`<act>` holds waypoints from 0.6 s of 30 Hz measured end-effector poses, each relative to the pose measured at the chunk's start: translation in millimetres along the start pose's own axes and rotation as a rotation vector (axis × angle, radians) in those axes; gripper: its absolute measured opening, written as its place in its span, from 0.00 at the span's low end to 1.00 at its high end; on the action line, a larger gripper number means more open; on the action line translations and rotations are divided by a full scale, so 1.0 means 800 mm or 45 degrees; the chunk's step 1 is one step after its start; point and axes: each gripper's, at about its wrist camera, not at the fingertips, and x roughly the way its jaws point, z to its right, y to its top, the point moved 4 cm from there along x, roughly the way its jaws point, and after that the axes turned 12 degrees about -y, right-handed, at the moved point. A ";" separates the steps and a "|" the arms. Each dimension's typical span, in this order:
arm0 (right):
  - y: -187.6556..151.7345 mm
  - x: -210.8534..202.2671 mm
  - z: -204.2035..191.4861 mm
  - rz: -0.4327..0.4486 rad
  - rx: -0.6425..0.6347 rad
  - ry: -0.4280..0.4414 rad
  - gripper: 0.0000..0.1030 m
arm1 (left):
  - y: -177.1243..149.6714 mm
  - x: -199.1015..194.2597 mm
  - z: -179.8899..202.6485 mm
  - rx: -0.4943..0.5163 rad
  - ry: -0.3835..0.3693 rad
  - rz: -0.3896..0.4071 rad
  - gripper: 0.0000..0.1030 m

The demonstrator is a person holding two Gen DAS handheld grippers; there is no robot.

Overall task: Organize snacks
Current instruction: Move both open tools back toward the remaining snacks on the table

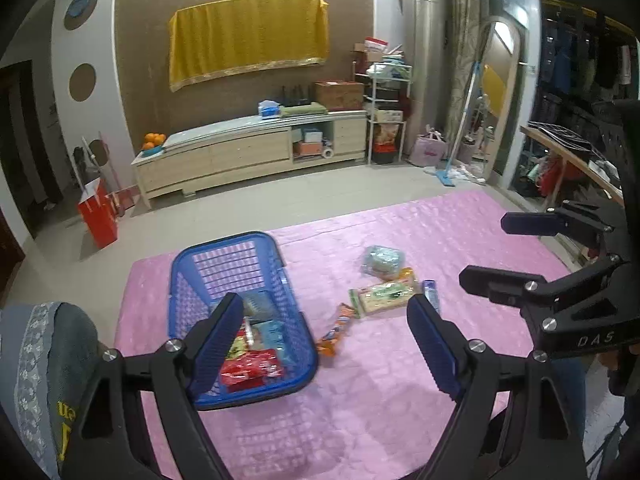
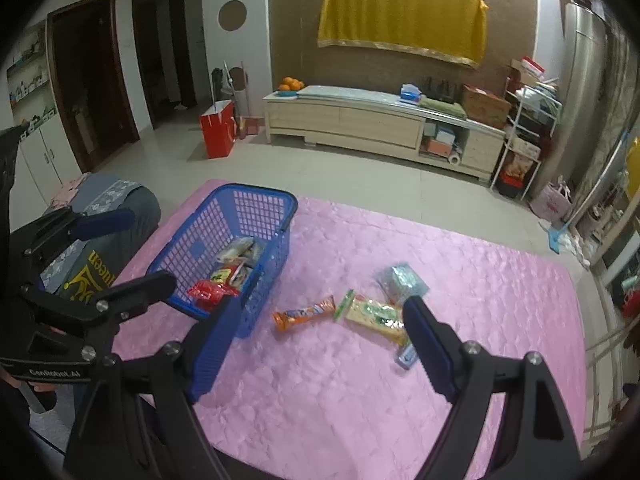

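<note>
Blue basket (image 2: 256, 216) left of my wide-apart, empty jaws already holds several snacks; four packets, including an orange bar (image 2: 303, 314), remain ahead.

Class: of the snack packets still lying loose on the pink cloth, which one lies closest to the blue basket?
The orange wrapped bar. It lies just beside the blue basket; the green-and-yellow packet, the clear bag and the small blue packet lie farther away.

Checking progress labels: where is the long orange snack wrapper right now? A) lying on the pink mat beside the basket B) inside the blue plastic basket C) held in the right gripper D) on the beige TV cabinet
A: the long orange snack wrapper lies flat on the pink mat, just outside the blue plastic basket; the right gripper is open and empty.
</note>
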 end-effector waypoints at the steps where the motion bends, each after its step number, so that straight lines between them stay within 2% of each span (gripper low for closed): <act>1: -0.003 0.000 0.005 -0.004 0.010 -0.008 0.84 | 0.000 0.003 0.006 0.008 -0.005 -0.004 0.80; 9: -0.037 0.015 0.044 -0.083 0.087 -0.008 0.84 | -0.010 0.040 0.044 0.043 -0.058 -0.062 0.80; 18: -0.072 0.057 0.086 -0.180 0.150 -0.021 0.84 | -0.021 0.100 0.066 0.032 -0.083 -0.154 0.80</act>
